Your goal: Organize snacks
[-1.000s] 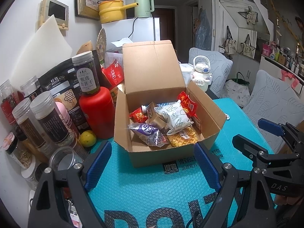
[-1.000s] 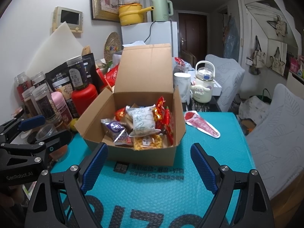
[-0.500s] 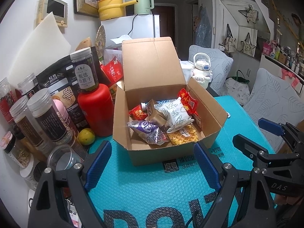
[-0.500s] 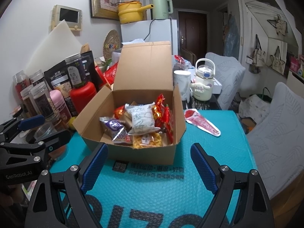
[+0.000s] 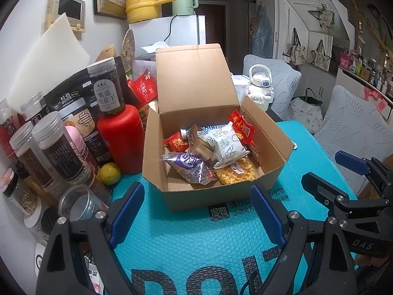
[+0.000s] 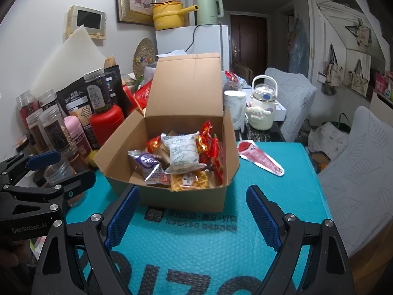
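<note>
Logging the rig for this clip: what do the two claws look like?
Both are matte black plastic frames with silver bolts and ribbed blue pads on the fingers. The left claw carries white "GenRobot.AI" lettering on its side; the right claw shows "DAS". No sleeves are visible.

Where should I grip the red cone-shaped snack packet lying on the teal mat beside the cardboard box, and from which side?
Probably with the right gripper, whose jaws are open and empty, coming down from above. The red cone-shaped snack packet lies flat and alone on the teal mat, right of the cardboard box. Pinch across its narrow tip end, which points toward you and away from the box wall.
</note>
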`<state>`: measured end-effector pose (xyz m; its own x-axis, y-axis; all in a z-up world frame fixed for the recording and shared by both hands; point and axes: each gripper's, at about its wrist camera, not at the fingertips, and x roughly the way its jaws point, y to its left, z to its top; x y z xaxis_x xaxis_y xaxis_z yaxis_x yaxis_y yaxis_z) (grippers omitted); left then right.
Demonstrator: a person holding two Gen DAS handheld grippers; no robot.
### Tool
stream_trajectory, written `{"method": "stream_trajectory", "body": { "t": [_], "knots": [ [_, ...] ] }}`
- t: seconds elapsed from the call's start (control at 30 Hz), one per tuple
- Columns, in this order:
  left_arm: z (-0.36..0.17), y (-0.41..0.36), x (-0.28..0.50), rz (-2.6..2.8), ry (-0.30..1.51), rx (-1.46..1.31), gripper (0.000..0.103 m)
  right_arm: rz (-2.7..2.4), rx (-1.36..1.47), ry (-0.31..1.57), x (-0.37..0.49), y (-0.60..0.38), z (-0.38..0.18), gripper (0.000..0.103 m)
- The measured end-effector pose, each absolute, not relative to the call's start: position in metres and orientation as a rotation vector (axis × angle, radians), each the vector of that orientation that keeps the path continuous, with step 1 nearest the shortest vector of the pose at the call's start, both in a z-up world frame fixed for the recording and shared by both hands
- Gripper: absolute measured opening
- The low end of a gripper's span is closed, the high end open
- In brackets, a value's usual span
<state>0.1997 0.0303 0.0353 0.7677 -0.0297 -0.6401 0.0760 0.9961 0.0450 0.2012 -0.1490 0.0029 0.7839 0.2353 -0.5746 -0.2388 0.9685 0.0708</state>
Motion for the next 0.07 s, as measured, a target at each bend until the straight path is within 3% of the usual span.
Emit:
{"method": "stream_trajectory", "body": {
  "t": [0.07],
  "knots": [
    [0.0341, 0.0303, 0.1996, -0.05, 0.693, 0.073, 0.089, 0.254, -0.006, 0.621, 0.1997, -0.1489, 0.0025, 0.089]
  ]
}}
